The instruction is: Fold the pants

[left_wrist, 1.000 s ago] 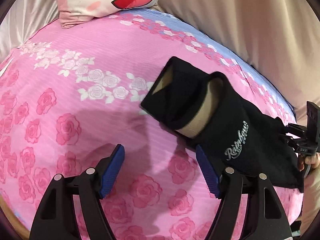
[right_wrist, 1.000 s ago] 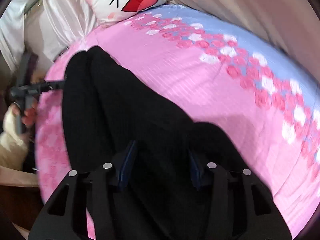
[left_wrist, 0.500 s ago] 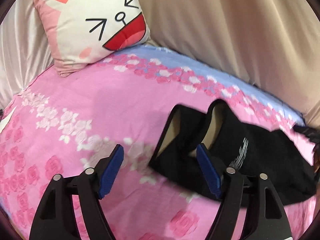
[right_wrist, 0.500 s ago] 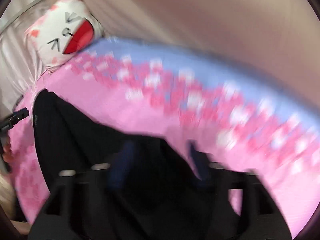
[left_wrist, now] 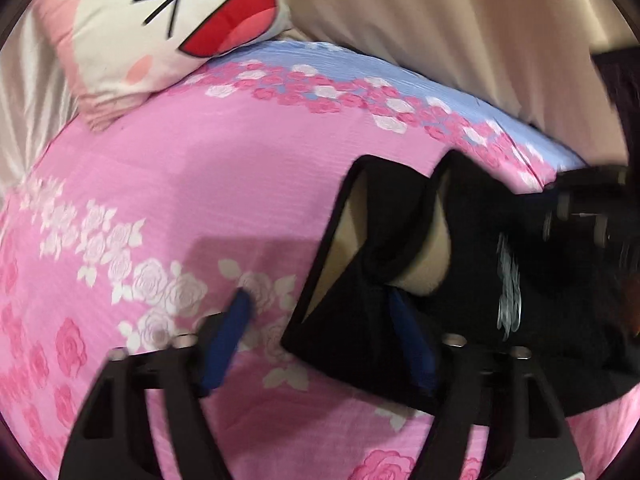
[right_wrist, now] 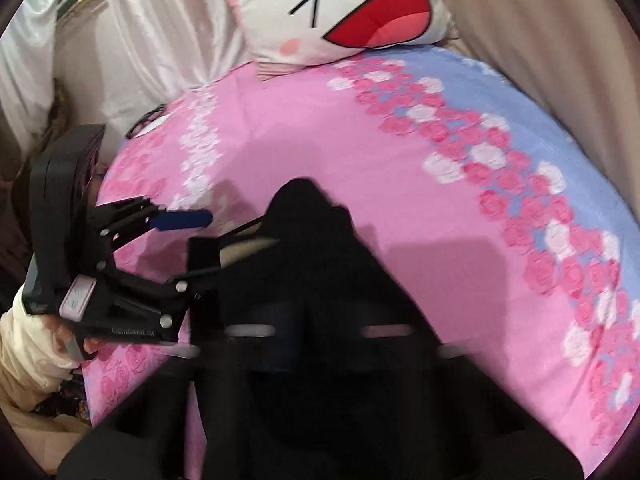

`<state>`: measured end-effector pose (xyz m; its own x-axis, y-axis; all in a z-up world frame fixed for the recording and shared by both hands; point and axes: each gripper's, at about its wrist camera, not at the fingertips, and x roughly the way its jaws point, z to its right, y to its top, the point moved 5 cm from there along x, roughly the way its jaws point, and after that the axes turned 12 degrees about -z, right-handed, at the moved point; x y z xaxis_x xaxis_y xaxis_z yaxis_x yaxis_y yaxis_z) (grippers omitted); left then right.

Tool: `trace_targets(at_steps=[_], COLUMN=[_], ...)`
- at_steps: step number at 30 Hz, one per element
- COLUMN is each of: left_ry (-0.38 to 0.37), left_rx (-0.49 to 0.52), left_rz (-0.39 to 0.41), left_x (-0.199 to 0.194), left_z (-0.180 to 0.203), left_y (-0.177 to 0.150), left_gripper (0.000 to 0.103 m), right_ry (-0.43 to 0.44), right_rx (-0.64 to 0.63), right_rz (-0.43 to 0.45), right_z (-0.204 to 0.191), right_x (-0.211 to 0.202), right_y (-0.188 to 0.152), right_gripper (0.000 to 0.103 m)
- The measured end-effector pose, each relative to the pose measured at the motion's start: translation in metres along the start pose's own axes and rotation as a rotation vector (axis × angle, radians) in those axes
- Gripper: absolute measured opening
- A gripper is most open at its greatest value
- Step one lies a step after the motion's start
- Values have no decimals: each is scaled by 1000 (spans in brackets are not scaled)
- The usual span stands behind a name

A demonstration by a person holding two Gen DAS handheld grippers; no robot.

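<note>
Pink floral bedspread (left_wrist: 224, 184), black pants (left_wrist: 472, 304) bunched

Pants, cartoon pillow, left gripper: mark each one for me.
pants (left_wrist: 472, 320), left wrist view, black cloth beside the white logo.
cartoon pillow (right_wrist: 340, 12), right wrist view, white face of the cushion.
left gripper (left_wrist: 320, 340), left wrist view, midway between the blue pads.

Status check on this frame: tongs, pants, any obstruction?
Left tongs just closing, open astride the pants cuff. Right tongs just closed, shut on pants fabric, view blurred. Pillow far off, not obstructing.
</note>
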<state>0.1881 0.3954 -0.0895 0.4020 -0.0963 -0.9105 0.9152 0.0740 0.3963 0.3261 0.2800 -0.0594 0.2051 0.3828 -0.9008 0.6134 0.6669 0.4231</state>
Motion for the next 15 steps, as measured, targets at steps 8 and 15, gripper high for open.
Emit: trace_targets(at_steps=[8,15], left_ry=[-137,-174], left_rx=[-4,-37], left_rz=[-56,-91], left_x=[-17,-19], left_z=[-2,-12], left_y=[-15,-32], left_gripper=[24,25], right_ry=[-444,-406], right_rx=[-168,-433], right_rz=[323,109], right_z=[-77,-173], right_x=[-92,26], right_y=[-14,-79], right_gripper=[6,43])
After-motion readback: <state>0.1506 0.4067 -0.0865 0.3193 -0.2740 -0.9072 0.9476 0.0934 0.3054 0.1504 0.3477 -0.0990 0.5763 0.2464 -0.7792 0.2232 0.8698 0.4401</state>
